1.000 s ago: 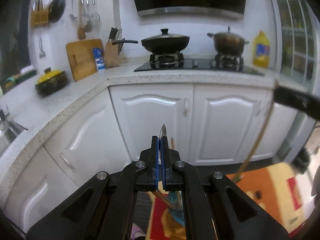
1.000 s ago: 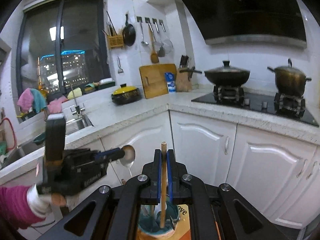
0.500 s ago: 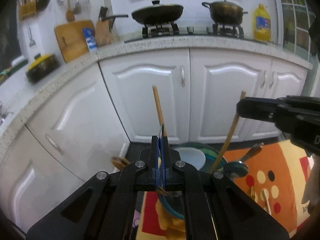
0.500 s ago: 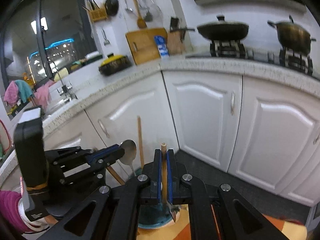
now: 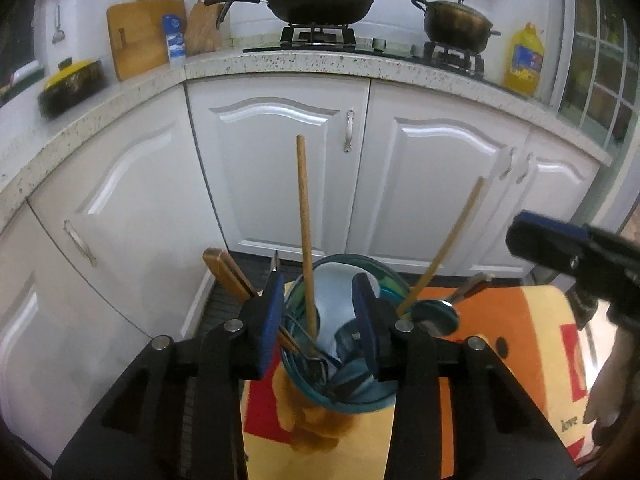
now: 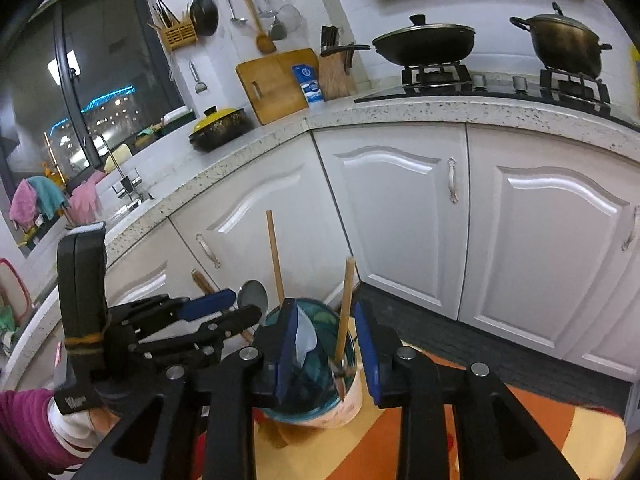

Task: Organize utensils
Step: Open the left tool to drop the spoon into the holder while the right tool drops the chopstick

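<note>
A teal cup (image 5: pixel 344 400) stands on an orange mat and holds several utensils. My left gripper (image 5: pixel 318 292) hangs over its rim, jaws opening wide. A long wooden handle (image 5: pixel 304 220) rises between them, touching neither pad. A metal spoon (image 5: pixel 275 263) shows edge-on at the left pad. In the right wrist view my right gripper (image 6: pixel 326 312) is over the same cup (image 6: pixel 320 414), jaws opening. A second wooden handle (image 6: pixel 346 304) stands loose between its pads. The left gripper (image 6: pixel 244 305) is close on the left, with the spoon's bowl (image 6: pixel 253 294) beside it.
White cabinet doors (image 5: pixel 280 168) and a speckled counter (image 5: pixel 320 60) lie behind the cup. Another spoon (image 5: pixel 436 314) lies on the orange mat (image 5: pixel 520 340) to the right. A wooden handle (image 5: pixel 224 272) sticks up left of the cup. A sleeved hand (image 6: pixel 24 420) holds the left gripper.
Both grippers have sunk toward the cup and tipped down. Their jaws, shut before on the spoon and on a wooden handle, have parted, and both utensils now stand in the cup.
</note>
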`<state>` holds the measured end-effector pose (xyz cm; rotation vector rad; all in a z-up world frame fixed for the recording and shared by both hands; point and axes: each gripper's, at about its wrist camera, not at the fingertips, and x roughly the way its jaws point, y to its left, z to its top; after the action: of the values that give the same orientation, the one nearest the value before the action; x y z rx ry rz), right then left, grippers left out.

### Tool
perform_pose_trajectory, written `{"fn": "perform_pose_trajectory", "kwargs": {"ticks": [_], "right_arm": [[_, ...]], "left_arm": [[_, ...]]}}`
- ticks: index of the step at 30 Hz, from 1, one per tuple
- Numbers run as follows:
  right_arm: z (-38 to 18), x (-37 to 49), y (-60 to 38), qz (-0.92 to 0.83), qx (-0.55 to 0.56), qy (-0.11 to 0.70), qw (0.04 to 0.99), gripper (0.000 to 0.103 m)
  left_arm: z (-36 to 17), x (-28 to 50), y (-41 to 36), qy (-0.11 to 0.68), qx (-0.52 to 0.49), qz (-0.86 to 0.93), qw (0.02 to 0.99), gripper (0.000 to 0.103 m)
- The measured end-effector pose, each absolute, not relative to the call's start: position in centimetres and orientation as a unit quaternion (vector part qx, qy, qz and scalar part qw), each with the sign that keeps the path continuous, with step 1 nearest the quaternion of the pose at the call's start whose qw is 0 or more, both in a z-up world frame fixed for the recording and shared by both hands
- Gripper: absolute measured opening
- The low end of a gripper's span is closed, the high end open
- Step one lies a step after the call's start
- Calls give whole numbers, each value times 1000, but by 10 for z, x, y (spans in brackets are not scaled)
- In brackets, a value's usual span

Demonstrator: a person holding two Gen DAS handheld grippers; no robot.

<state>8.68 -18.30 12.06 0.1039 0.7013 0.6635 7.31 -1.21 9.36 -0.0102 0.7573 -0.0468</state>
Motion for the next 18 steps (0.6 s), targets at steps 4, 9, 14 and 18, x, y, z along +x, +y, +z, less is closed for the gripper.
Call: {"fn": "perform_pose_trajectory", "kwargs": {"ticks": [4, 9, 14, 18], "right_arm": [[121, 70, -194, 308, 51, 335, 889, 29], [120, 47, -208, 291, 50, 335, 895, 29], [116, 24, -221, 269, 43, 336, 902, 31], [113, 4, -235, 253, 43, 339, 905, 34]], "left_arm": [[103, 60, -18, 363, -13, -30, 931, 35], [115, 41, -34, 350, -14, -44, 936, 35], [118, 26, -51, 343, -9, -60, 937, 35], [113, 16, -67, 349, -7, -74, 934, 35]]}}
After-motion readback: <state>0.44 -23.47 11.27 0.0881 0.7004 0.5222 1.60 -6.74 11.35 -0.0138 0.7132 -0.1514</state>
